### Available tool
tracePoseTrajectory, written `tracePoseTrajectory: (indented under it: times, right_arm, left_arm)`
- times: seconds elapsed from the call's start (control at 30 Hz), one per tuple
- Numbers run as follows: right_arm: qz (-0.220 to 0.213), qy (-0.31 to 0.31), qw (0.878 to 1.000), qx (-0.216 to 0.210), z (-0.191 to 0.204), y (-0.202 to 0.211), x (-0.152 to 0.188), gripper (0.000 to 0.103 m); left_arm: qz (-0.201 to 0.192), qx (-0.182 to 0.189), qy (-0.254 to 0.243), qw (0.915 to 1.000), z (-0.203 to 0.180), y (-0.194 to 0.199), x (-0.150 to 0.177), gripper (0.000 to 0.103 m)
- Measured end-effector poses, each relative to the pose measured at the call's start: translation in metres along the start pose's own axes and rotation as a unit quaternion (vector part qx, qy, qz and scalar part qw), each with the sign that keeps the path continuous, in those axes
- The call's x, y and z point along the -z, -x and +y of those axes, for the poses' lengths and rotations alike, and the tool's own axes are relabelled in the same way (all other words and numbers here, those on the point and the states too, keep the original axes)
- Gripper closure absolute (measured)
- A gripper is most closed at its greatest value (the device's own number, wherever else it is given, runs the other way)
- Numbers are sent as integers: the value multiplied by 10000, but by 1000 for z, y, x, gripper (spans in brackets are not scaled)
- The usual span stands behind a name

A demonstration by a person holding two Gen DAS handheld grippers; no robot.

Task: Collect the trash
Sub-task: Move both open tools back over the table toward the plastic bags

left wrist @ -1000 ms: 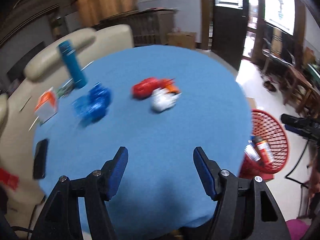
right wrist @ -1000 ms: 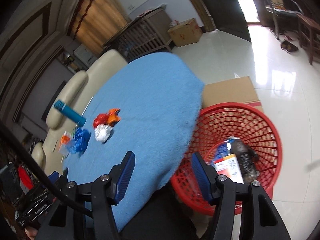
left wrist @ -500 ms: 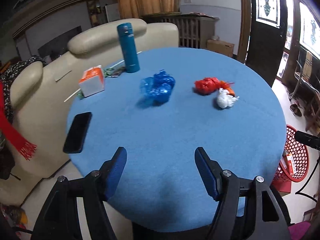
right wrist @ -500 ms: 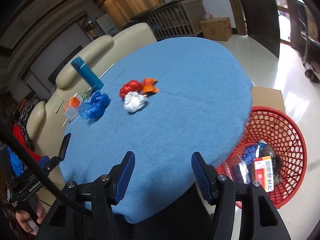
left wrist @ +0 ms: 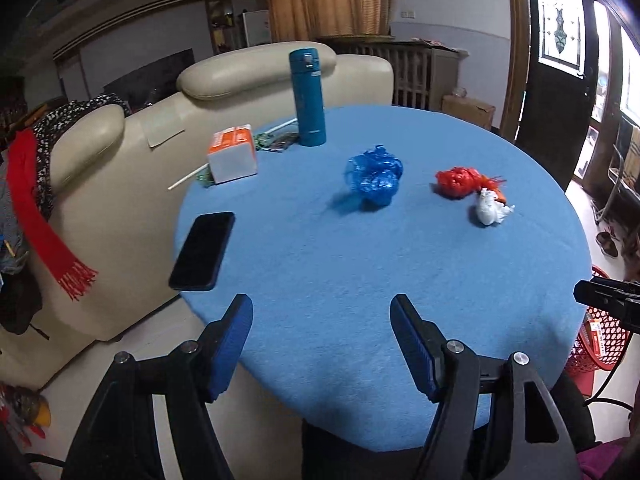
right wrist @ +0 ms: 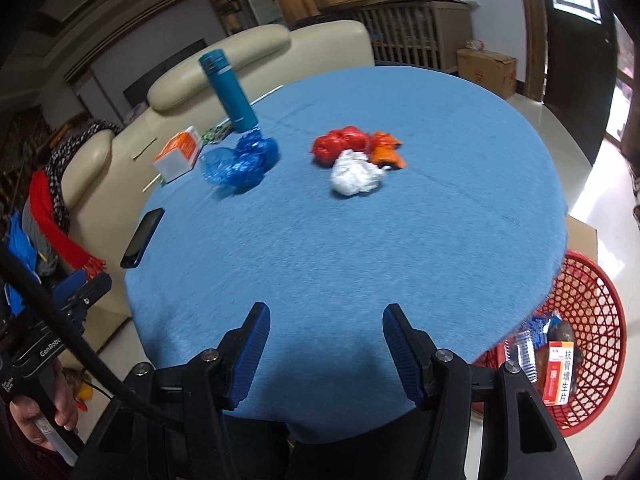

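Left wrist: left gripper (left wrist: 321, 342) is held spread and empty; crumpled blue plastic bag (left wrist: 374, 178) has been brought near centre since a second ago.
Right wrist: right gripper (right wrist: 326, 350) is spread, swung from red mesh basket (right wrist: 592, 304) toward crumpled white wad (right wrist: 354, 178); pickup judged next.

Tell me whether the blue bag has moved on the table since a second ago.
No. The blue bag sits just in front of the flask, as before; only the cameras swung.
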State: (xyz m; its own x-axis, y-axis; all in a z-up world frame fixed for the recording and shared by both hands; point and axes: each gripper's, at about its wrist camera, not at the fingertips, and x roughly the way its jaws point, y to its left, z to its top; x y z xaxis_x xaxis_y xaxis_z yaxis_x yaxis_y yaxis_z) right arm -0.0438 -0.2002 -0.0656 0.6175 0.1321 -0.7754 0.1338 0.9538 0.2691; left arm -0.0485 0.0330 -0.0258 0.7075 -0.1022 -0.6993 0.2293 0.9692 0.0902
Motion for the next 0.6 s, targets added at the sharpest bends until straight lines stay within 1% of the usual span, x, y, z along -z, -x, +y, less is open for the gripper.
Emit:
tracePoseTrajectory:
  times: [0.17, 0.27, 0.47, 0.6]
  right_arm:
    - [70, 142, 9999, -46, 13, -8, -2, 40]
    - [38, 150, 9999, -29, 18, -14, -9, 40]
    - [63, 262, 9996, -2, 21, -29, -19, 40]
    - [94, 154, 9998, -24, 17, -43, -26, 40]
  left_arm:
    - [37, -56, 27, 10000, 8, -6, 1, 31]
    - [69, -73, 73, 9999, 11, -10, 0, 31]
    - [190, -87, 52, 9998, 10, -25, -3, 31]
    - [336, -80, 21, 9994, 9, -39, -5, 31]
